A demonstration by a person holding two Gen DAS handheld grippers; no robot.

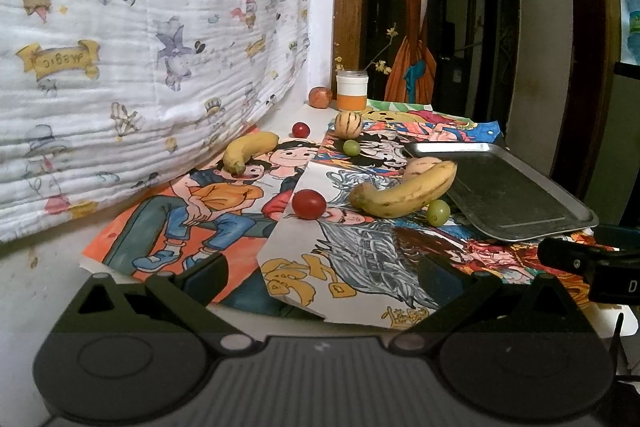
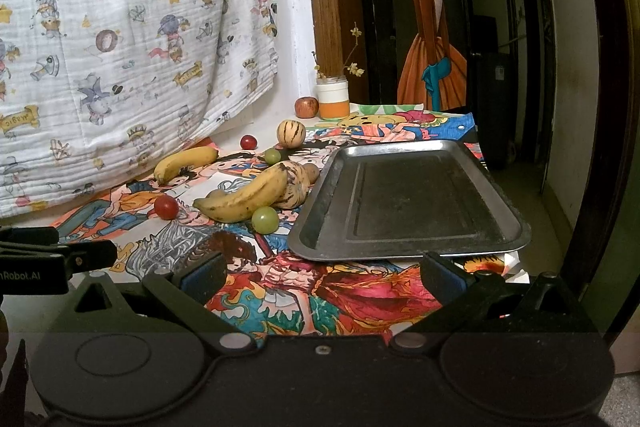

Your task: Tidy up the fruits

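An empty metal tray [image 2: 404, 195] [image 1: 500, 187] lies on the cartoon posters at the right. Left of it sit a spotted banana [image 2: 244, 197] [image 1: 404, 193], a striped pepino [image 2: 296, 183], green grapes [image 2: 265, 219] [image 1: 438, 212] and a red cherry tomato [image 2: 166, 207] [image 1: 309, 203]. Farther back lie a second banana [image 2: 186, 163] [image 1: 250, 149], a round striped melon [image 2: 291, 133] [image 1: 348, 124], another tomato [image 2: 248, 141] and an apple [image 2: 307, 107]. My left gripper [image 1: 322, 273] and right gripper [image 2: 322, 273] both stand open near the table's front, holding nothing.
A white-and-orange jar [image 2: 332, 99] with flower twigs stands by the back wall. A printed white quilt [image 2: 120, 47] hangs along the left. The table's right edge drops off toward a dark doorway [image 2: 500, 47].
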